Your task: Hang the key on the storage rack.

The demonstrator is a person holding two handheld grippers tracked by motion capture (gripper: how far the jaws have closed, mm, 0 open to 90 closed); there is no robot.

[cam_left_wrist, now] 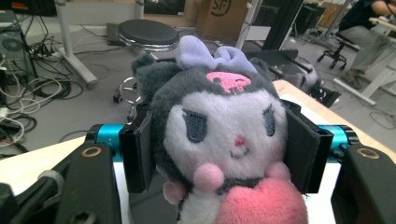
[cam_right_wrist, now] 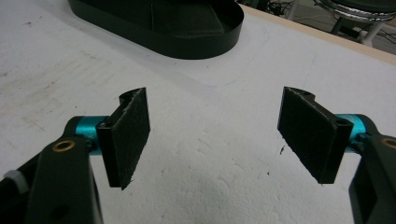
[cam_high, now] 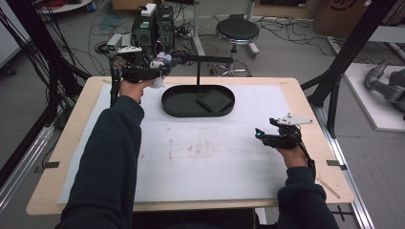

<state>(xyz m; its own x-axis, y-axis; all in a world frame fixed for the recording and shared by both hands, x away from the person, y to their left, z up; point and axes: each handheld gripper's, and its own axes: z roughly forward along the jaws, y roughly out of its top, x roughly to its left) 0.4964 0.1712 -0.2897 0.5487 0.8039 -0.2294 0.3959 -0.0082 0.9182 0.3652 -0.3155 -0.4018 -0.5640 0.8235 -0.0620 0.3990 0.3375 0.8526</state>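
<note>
A plush toy (cam_left_wrist: 219, 140) with a white face, dark grey hood, lilac bow and pink heart is squeezed between the two black pads of my left gripper (cam_left_wrist: 224, 149). From above, that gripper (cam_high: 160, 69) holds the plush toy (cam_high: 161, 61) in the air at the table's far left, just left of the black oval tray (cam_high: 177, 109). A dark square block (cam_high: 214, 100) lies in the tray. My right gripper (cam_high: 258, 133) rests low over the white mat at the right, jaws wide apart with nothing between them (cam_right_wrist: 215, 135).
A thin black stand (cam_high: 198, 67) rises behind the tray with a bar across its top. The white mat (cam_high: 200, 157) covers most of the wooden table (cam_high: 305, 100). A stool (cam_high: 237, 32), computer boxes and cables stand on the floor beyond the far edge.
</note>
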